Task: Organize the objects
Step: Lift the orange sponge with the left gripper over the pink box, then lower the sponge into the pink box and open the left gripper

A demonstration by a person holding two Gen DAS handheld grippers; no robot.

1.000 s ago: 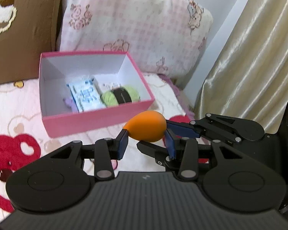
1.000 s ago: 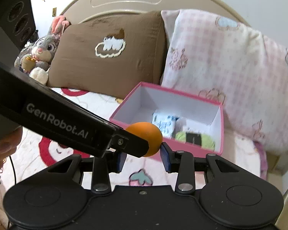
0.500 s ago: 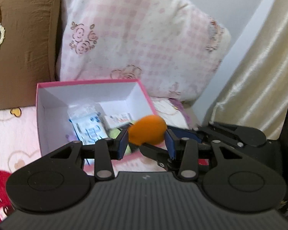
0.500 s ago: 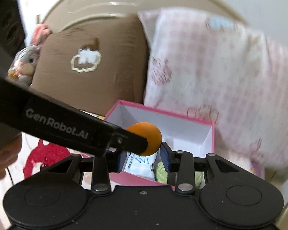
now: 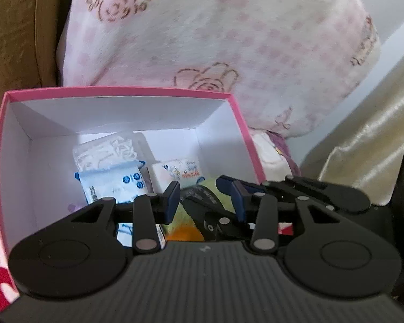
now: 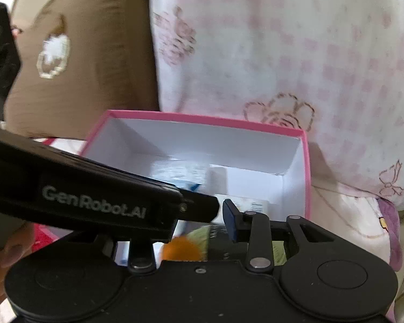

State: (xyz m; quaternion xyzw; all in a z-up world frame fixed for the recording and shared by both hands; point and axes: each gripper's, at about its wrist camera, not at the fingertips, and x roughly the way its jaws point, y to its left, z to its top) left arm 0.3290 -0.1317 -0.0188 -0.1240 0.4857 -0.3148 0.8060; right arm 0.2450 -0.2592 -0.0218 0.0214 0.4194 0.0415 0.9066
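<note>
Left gripper: blue-padded jaws spread wide, nothing between them, touching nothing I can see. It hangs over the near end of the box, probably because that is the drop spot.

Right gripper: it comes in from the right and crosses under the left one. In its own view only one blue pad shows; the other is hidden behind the left gripper's black body. The left wrist view shows both its fingers parted with only yarn behind the gap, so I judge it spread and empty.

Orange egg-shaped soft object: low, just below both sets of fingers, inside the box at the near wall and right beside the yarn. It is blurred, so I cannot tell whether it is resting or dropping. No pad touches it, so it reads as released.

Green yarn skein with black paper band: on the box floor, near right.

Blue-and-white soft wipes pack: flat on the floor, left of the yarn.

White packet with cartoon print: just behind the yarn.

Clear plastic bag of white material: further back, touching the wipes pack.

Pink cardboard box with white inside: open top, on the bed; the goods are gathered here, so this is the sorting bin.

Pink-checked pillow is directly behind the box, with the brown cushion to its left and the cream curtain far right.
</note>
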